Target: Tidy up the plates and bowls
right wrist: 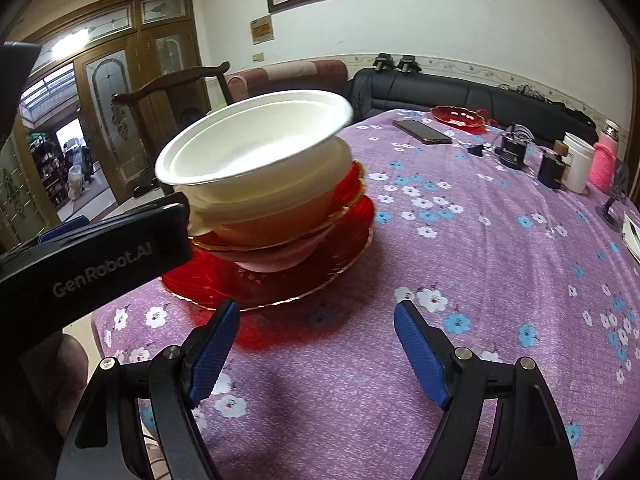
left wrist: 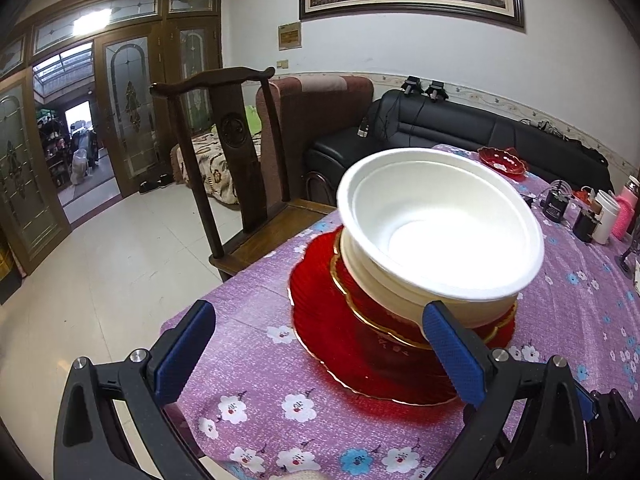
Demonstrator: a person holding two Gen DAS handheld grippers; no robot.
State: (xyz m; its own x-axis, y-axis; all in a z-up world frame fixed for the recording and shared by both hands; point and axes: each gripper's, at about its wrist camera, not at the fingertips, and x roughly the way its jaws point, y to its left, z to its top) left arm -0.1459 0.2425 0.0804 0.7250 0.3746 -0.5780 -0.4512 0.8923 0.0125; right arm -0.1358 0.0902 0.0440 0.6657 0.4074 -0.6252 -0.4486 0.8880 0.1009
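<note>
A stack stands on the purple flowered tablecloth near the table's left edge. A wide red plate [left wrist: 320, 344] [right wrist: 280, 284] is at the bottom, a gold-rimmed red bowl [left wrist: 372, 312] [right wrist: 352, 188] sits on it, and white bowls are on top. The top white bowl [left wrist: 436, 224] [right wrist: 248, 148] sits tilted. My left gripper [left wrist: 320, 312] is open, its right finger [left wrist: 448, 340] right beside the lower white bowl and its left finger far off; its body [right wrist: 100, 256] shows in the right wrist view. My right gripper [right wrist: 316, 308] is open and empty in front of the stack.
A small red dish [left wrist: 502, 160] [right wrist: 458, 117] sits at the table's far side, with a phone [right wrist: 422, 131] near it. Cups, a pink bottle and small dark items [right wrist: 560, 164] crowd the right. A wooden chair [left wrist: 236, 152] stands at the left edge.
</note>
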